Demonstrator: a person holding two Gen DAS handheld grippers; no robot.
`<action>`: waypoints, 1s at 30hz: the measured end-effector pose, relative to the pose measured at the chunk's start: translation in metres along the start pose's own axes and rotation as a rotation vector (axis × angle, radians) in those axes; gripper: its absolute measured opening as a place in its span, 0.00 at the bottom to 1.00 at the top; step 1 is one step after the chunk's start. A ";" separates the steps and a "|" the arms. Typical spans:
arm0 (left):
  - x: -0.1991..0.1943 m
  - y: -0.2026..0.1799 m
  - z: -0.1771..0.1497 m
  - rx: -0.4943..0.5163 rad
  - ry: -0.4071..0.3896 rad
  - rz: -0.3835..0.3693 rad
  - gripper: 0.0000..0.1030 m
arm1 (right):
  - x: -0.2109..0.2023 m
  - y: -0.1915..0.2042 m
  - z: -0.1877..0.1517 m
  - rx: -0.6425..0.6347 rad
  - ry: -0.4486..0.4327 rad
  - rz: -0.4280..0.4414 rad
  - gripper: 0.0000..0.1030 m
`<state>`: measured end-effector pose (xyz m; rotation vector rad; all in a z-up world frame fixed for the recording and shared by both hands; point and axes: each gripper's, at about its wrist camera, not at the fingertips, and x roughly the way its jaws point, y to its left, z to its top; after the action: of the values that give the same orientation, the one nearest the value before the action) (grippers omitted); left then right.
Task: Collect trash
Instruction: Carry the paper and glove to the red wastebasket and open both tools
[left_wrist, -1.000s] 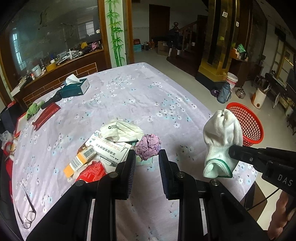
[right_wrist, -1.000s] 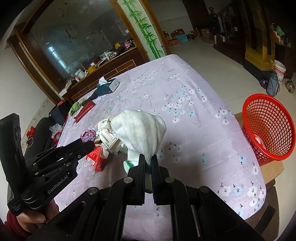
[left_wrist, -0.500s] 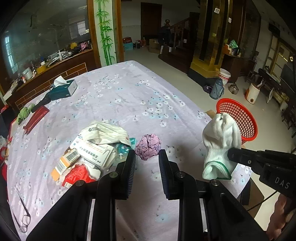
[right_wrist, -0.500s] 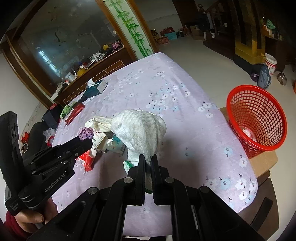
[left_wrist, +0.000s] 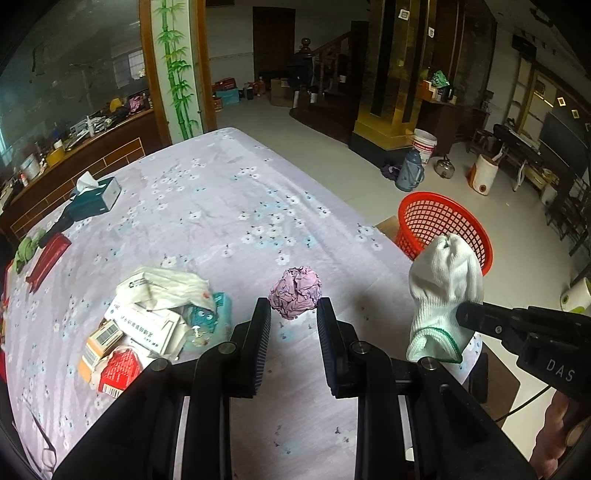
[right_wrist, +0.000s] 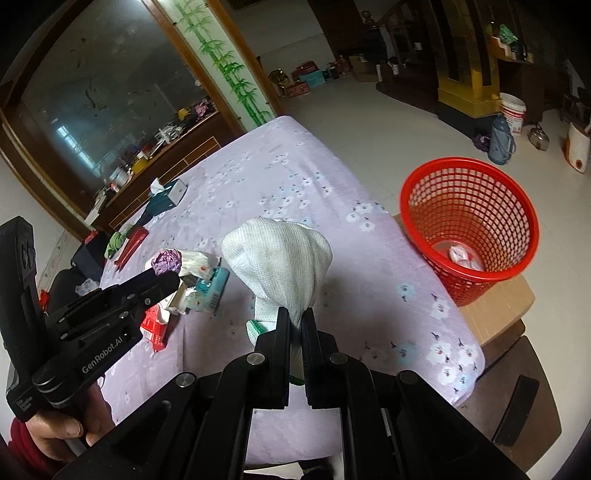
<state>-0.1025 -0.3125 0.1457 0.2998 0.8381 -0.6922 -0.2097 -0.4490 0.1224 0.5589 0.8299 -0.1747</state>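
Two risks — the right gripper (right_wrist: 295, 325), pinching the limp white glove (right_wrist: 280, 254) near its cuff, may miss the red basket (right_wrist: 469, 221); the spread left gripper (left_wrist: 293, 317) could nudge the purple paper ball (left_wrist: 295, 291).

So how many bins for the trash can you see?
1: a red mesh basket on a cardboard box beside the table's corner, right of the held white glove. Others may be hidden.

White knit glove (right_wrist: 277, 258) with a green cuff is pinched between the right gripper's fingers (right_wrist: 282, 334), bulging above their tips. Crumpled purple paper ball (left_wrist: 294, 292) sits right at the left fingers' (left_wrist: 258, 332) tips, between them. Red mesh basket (right_wrist: 469, 225) is off right of the glove, 1 wrapper inside.
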 end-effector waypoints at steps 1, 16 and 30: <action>0.001 -0.002 0.001 0.003 0.002 -0.004 0.24 | -0.001 -0.002 -0.001 0.005 -0.001 -0.002 0.06; 0.007 -0.030 0.018 0.059 -0.013 -0.048 0.24 | -0.020 -0.039 0.006 0.084 -0.041 -0.040 0.06; 0.037 -0.091 0.060 0.105 -0.015 -0.180 0.24 | -0.058 -0.120 0.034 0.217 -0.124 -0.151 0.06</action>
<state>-0.1113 -0.4262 0.1579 0.3153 0.8222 -0.9073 -0.2697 -0.5719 0.1360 0.6820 0.7367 -0.4372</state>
